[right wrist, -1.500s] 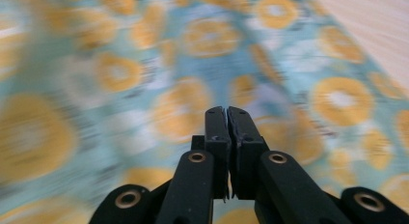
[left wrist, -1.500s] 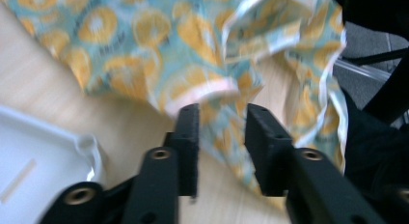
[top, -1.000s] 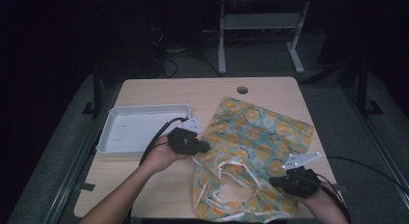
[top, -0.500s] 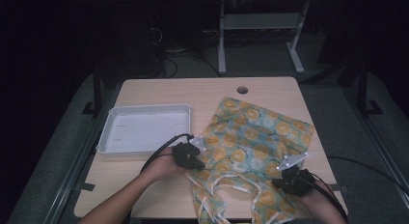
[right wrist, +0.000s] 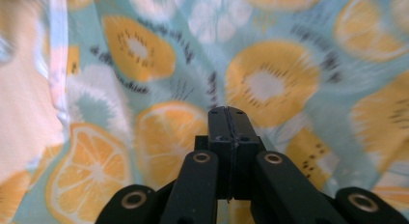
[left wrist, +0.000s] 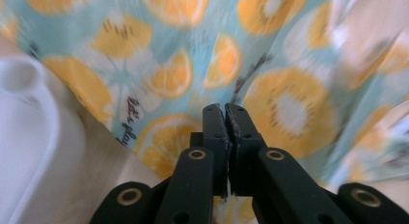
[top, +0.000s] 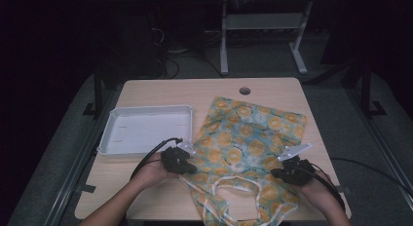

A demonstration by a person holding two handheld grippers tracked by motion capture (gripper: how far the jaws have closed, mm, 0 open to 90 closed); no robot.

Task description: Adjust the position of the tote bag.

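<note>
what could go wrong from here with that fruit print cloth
The cloth hangs past the table's near edge, so it could slide off if pulled. Its white straps lie looped between the left gripper and right gripper and might snag. Both grippers' jaws look shut; whether they pinch fabric is unclear, so a grip may slip.

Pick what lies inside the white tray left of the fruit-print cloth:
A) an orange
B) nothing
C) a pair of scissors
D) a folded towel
B: in the high view the white tray shows only its bare bottom, with the fruit-print cloth lying beside it on the table.
</note>
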